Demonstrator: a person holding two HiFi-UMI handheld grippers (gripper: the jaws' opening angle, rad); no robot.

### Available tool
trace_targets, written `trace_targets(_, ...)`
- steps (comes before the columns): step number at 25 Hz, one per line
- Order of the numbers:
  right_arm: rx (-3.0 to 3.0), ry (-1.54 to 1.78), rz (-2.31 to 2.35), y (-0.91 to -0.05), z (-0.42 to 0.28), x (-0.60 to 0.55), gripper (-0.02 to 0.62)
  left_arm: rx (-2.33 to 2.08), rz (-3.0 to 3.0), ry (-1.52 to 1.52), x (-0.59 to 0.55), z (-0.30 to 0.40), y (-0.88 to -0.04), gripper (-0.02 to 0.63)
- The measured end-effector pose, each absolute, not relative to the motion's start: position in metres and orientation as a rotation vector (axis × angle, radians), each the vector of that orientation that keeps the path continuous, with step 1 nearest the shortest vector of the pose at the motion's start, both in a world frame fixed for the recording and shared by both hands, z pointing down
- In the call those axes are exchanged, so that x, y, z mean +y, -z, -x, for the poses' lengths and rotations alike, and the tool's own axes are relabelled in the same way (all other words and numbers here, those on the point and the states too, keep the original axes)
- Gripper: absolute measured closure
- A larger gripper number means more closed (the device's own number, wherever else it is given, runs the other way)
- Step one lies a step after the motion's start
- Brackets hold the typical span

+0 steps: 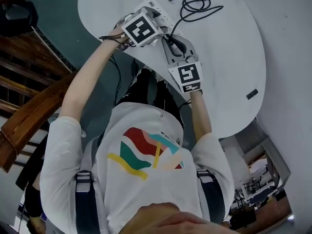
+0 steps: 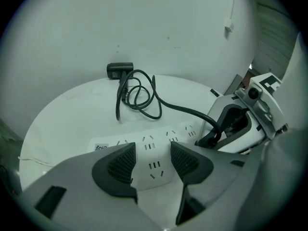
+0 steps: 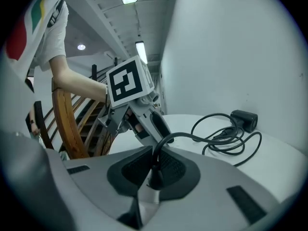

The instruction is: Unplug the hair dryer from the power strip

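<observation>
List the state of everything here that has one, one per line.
Left gripper: open, jaws apart over the power strip.
Right gripper: shut on the plug.
Plug: at the strip's end; whether it is still seated cannot be told.
Cord: loosely coiled on the table.

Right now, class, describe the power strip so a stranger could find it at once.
On the round white table, look at the near edge under the left tool. The power strip is the flat white bar with rows of socket slots, unlike the looped black cable beside it.
</observation>
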State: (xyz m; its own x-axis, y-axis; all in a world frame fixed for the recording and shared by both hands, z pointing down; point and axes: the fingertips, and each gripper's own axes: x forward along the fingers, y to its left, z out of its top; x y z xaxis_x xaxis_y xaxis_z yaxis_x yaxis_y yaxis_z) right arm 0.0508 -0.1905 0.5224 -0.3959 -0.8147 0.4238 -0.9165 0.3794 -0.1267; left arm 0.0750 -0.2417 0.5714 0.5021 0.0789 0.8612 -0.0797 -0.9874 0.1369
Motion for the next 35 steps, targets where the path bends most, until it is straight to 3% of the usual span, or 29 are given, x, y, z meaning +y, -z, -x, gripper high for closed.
trace_targets(9, -2.462, -0.802, -1.72, -0.513, -0.073, -0.195, 0.552, -0.026, -2.561, -1.376, -0.242, -0.079, -0.565, 0.376)
trace_targets(13, -2.638, -0.782, -1.751, -0.472, -0.07, -0.198, 0.554, -0.024, -2.568, -1.384, -0.244, -0.078, -0.564, 0.376)
trace_targets(14, -2.751, -0.727, -1.801, -0.437, -0.074, -0.203, 0.558, -0.035, -2.593, -1.39, -0.246, -0.077, -0.566, 0.423)
trace_targets(17, -2.695, -0.337, -1.812, -0.38, -0.09, -0.219, 0.551, -0.101, -2.659, -1.421, -0.246, -0.071, -0.573, 0.433)
trace_targets(35, -2.607, -0.417, -1.762, -0.391, -0.089, -0.2, 0.546, -0.134, -2.646, -1.486, -0.244, -0.074, -0.574, 0.433)
